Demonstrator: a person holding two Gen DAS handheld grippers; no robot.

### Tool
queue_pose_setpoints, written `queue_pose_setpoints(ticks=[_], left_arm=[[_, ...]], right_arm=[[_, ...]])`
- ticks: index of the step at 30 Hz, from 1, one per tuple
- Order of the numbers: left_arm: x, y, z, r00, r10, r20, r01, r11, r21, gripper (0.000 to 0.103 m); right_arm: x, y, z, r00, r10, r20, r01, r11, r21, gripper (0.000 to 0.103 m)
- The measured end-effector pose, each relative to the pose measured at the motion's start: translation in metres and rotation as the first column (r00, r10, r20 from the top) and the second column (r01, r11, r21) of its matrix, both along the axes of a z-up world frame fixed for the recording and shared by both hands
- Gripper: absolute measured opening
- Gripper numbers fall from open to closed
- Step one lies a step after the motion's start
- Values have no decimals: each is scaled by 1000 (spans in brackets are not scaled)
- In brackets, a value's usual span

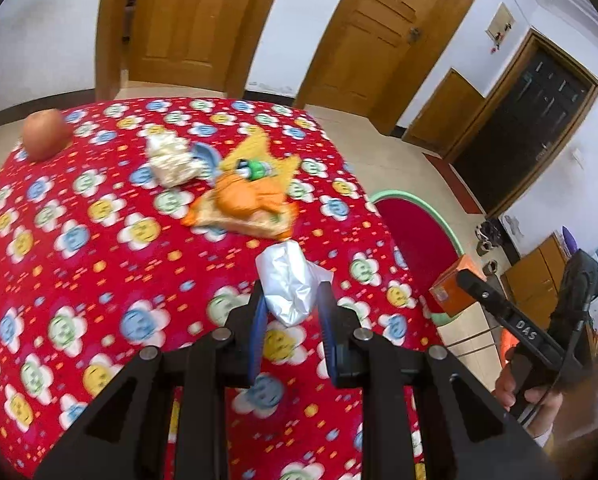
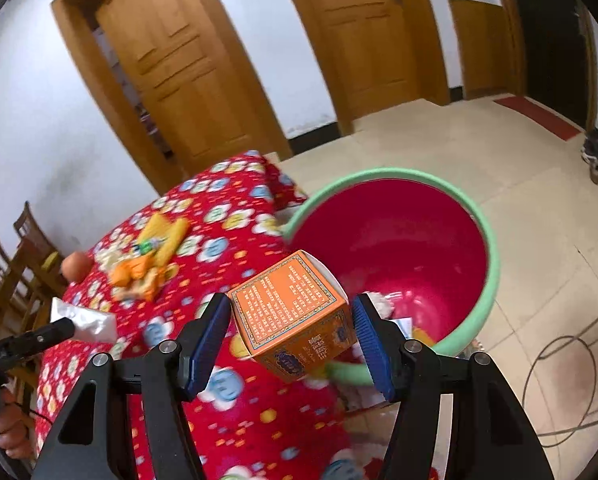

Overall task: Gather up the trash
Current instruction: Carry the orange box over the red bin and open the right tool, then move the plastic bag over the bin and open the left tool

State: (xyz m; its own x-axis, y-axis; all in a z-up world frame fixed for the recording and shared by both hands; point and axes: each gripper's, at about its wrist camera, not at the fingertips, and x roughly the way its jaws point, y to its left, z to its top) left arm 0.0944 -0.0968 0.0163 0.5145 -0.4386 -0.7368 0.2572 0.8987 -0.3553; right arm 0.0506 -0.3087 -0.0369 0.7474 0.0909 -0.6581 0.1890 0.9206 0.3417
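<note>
My table [image 1: 99, 272] wears a red cloth with smiley flowers. An apple [image 1: 45, 133] sits on it near the far corner. In the middle lie a crumpled white wrapper [image 1: 171, 160] and a heap of orange and yellow wrappers [image 1: 247, 200], touching.

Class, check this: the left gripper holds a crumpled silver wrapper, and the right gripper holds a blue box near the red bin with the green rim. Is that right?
One detail is wrong: the box in the right gripper is orange, not blue, as the right wrist view shows. The left gripper does hold the silver wrapper, and the bin is red with a green rim.
</note>
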Motion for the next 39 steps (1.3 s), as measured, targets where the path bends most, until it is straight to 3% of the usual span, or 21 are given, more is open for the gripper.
queue_pose_setpoints(ticks=[12,39], left_arm=[[31,-69,-2,992,-124,-11,124,992,9,24],[50,-175,-17,946,-321,-41,323,946,31,24]], right_arm=[[16,-40,-23,995,-79,-61,81,996,34,66],[-6,-78,-24,980,-193,-49,195,979,53,71]])
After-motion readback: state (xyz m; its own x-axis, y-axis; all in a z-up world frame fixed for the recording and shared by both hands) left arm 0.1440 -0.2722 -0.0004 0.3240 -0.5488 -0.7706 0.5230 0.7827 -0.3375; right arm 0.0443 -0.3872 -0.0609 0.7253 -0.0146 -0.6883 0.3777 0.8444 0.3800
